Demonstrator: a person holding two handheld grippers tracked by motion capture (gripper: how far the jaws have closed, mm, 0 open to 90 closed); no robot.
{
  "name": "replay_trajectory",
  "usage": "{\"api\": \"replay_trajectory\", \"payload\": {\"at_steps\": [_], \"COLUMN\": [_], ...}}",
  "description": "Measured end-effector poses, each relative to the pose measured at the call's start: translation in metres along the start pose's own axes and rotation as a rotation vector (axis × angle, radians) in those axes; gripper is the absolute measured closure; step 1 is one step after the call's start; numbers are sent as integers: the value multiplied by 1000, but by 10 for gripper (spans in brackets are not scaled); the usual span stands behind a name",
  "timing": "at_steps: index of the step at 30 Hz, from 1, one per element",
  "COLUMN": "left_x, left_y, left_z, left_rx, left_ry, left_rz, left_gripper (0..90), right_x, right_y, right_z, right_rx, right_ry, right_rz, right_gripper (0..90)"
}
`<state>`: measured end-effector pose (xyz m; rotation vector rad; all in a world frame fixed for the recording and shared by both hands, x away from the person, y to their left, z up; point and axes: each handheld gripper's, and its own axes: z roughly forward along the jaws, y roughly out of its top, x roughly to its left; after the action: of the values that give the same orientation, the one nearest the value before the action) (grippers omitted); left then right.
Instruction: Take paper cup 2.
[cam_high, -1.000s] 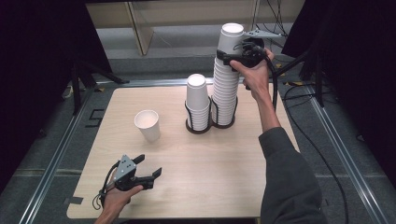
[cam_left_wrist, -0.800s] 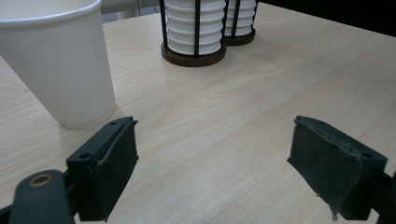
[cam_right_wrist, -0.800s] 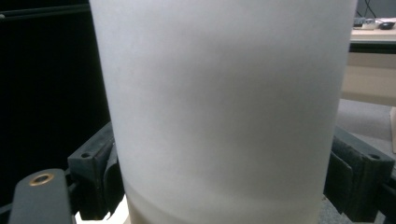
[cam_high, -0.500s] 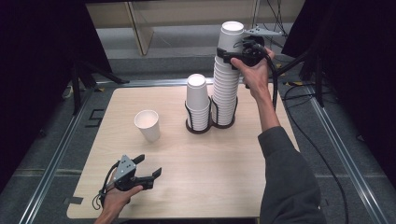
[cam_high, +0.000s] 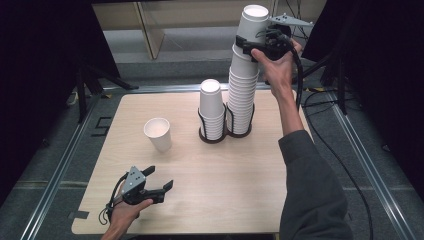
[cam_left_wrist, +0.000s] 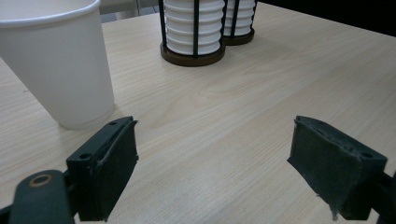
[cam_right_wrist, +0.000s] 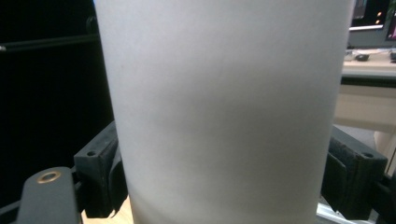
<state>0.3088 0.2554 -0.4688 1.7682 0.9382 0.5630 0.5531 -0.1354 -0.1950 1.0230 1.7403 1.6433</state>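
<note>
One white paper cup (cam_high: 158, 133) already stands alone on the left of the pale wooden table (cam_high: 240, 200), just ahead of the left gripper (cam_high: 161, 180), which rests at the near edge with its jaws apart and nothing between them. Further right, two black wire holders carry a short stack of white cups (cam_high: 211, 107) and a tall stack (cam_high: 245, 85). At the far right, the right gripper (cam_high: 250, 42) is clenched on the top cup (cam_high: 253, 22) of the tall stack; judging by this, it is being lifted off, with many cups left.
</note>
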Motion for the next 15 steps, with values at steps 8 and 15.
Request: {"api": "replay_trajectory", "payload": {"at_steps": [8,15], "left_x": [0,0], "left_y": [0,-1], "left_z": [1,1], "left_rx": [-9,-7], "left_ry": [-9,-10], "left_rz": [2,2], "left_gripper": [144,144], "right_x": [5,9], "right_y": [25,34], "right_z": [-15,-32], "right_rx": [-67,-69], "right_ry": [-8,-9], "right_rz": [-7,-21], "right_gripper": [171,171]}}
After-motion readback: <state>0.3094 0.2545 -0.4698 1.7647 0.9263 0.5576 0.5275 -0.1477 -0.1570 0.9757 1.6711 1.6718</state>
